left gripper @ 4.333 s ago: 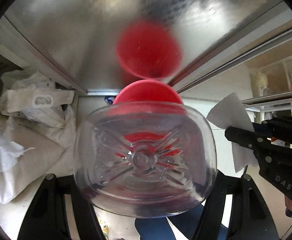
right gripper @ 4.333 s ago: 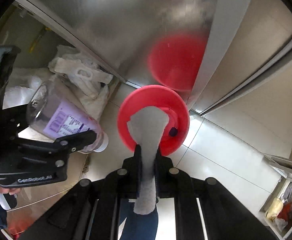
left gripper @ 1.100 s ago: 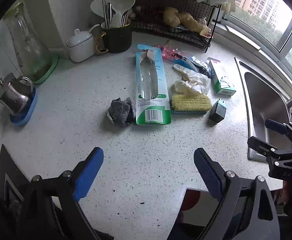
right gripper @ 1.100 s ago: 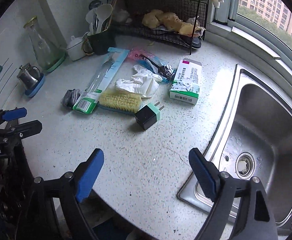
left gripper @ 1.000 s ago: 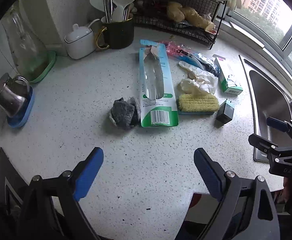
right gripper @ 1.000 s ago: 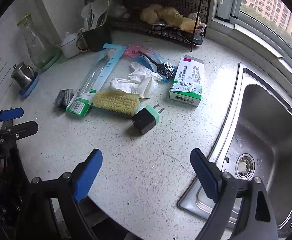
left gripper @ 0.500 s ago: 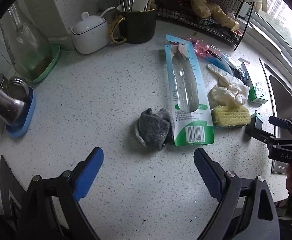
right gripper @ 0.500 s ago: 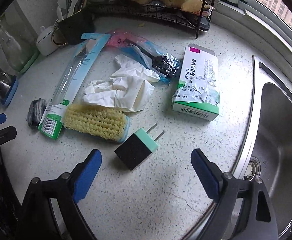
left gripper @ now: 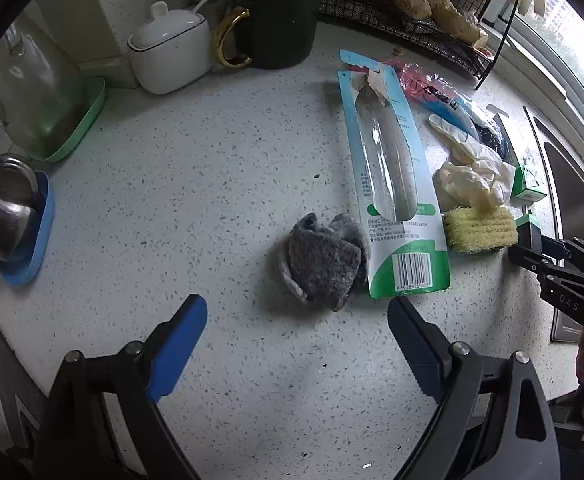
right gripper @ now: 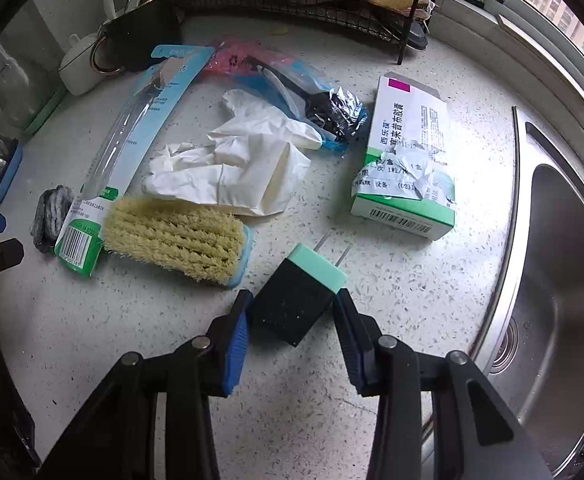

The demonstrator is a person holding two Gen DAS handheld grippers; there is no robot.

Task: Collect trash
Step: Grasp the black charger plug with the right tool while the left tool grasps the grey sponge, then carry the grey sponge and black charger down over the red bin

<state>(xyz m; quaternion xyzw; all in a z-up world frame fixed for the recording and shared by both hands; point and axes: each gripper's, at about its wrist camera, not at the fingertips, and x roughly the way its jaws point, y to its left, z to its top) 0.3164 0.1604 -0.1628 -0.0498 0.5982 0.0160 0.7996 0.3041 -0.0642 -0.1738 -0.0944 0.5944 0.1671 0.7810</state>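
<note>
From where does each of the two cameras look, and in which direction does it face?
Left wrist: sits on the left gripper, looks down over the counter at the grey rag; its open blue-padded fingers show, and the right gripper at the right edge.
Right wrist: sits on the right gripper, looks down at the plug between its fingers, the sink to the right; the left gripper shows at the left edge.
Shared: rag, blister pack, brush, gloves.

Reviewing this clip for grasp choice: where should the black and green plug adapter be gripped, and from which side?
Grip the plug adapter across its black body's two flat side faces, coming from the near end, opposite the metal prongs. It lies flat on the countertop, prongs pointing away, and the right gripper already straddles the body there.
</note>
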